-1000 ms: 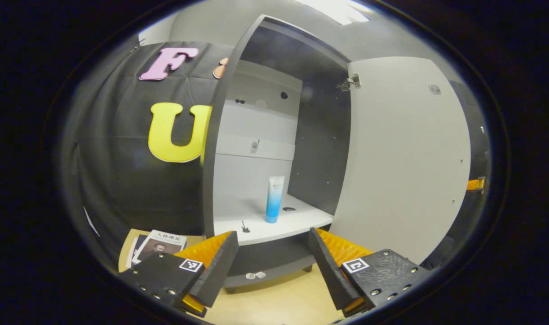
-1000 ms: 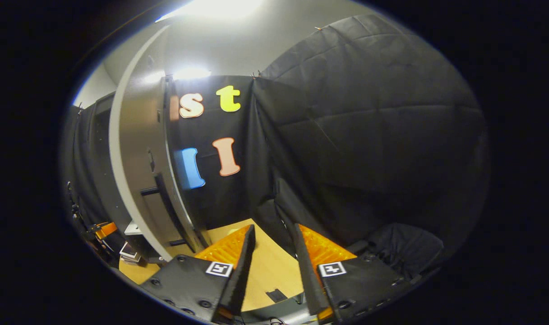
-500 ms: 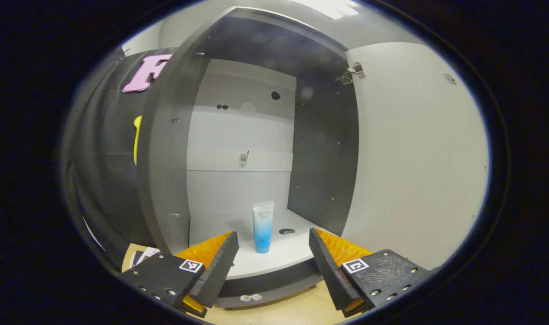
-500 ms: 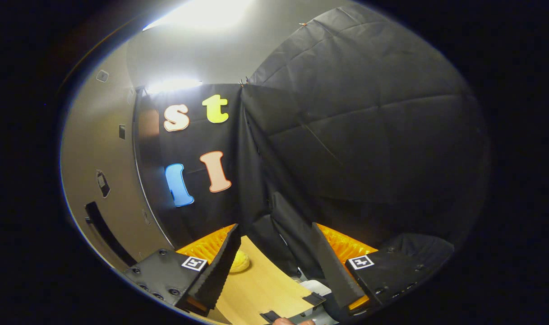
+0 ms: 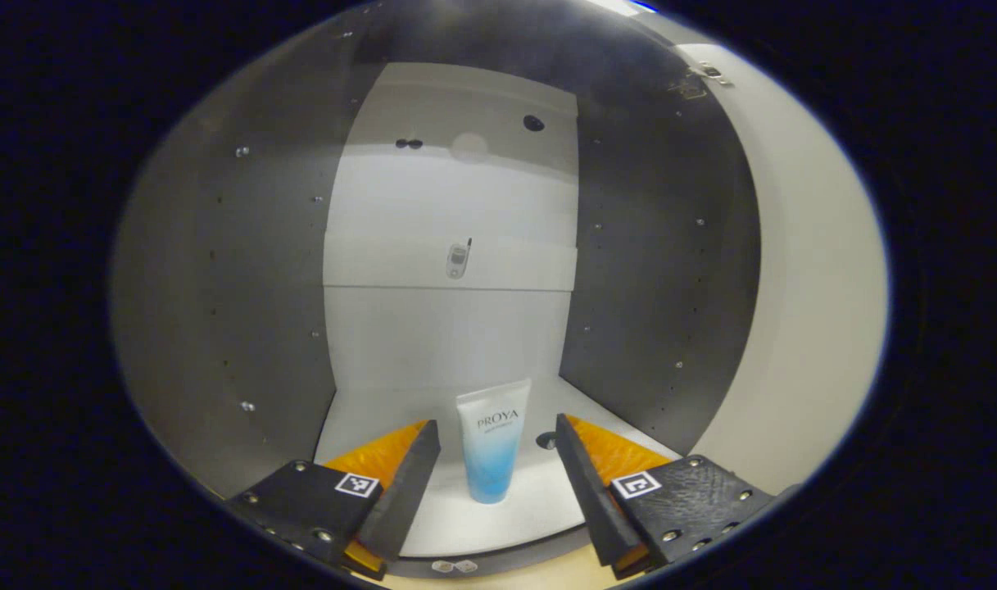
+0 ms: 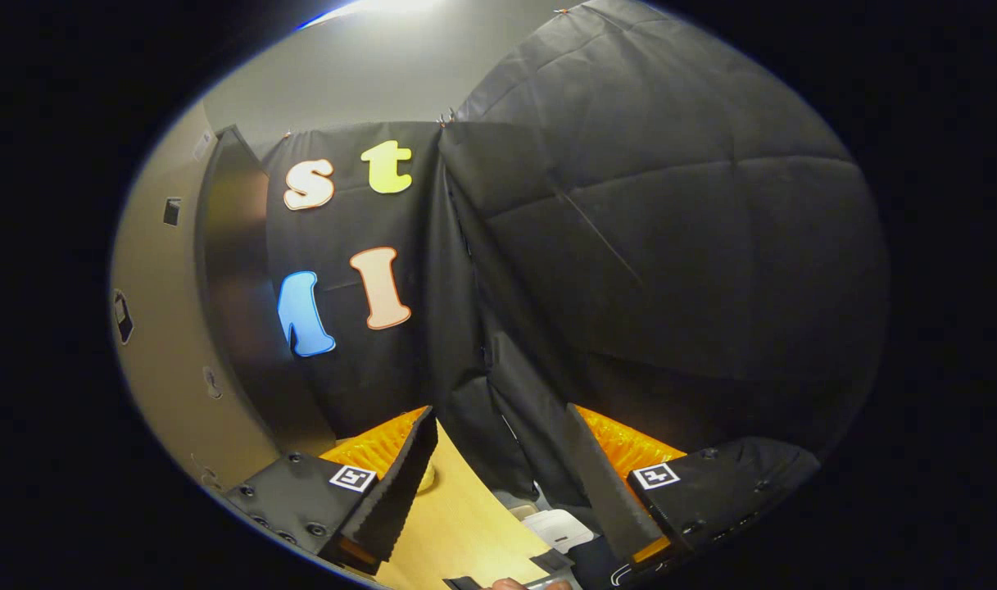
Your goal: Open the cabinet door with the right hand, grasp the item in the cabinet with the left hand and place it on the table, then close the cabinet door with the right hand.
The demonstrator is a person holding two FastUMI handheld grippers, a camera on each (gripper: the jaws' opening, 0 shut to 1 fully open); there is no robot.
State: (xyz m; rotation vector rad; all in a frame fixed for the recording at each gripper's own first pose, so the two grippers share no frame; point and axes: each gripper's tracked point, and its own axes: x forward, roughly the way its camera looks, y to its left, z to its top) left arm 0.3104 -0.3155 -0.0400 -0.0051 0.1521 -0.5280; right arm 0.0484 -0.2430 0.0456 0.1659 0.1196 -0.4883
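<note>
**Left gripper at the mouth of the open cabinet, tube between its fingers' line of sight**

Inside the cabinet [image 5: 244, 270], on the white bottom shelf [image 5: 465, 524], a blue-and-white tube [image 5: 491, 442] stands upright on its cap, near the front edge. In the left gripper view, the left gripper [image 5: 495, 483] points level and straight into the cabinet, its jaws spread wide; the tube sits between the two fingers but a little beyond their tips, touching neither. The open door [image 5: 809, 328] stands to the right of the opening.

In the right gripper view, the right gripper [image 6: 498, 483] is held away from the cabinet, aimed toward the black cloth wall [image 6: 670, 246], jaws wide apart and holding nothing. Below its fingers lies the wooden table [image 6: 457, 533]. The door's pale face [image 6: 154, 344] runs along the left edge of that view.
</note>
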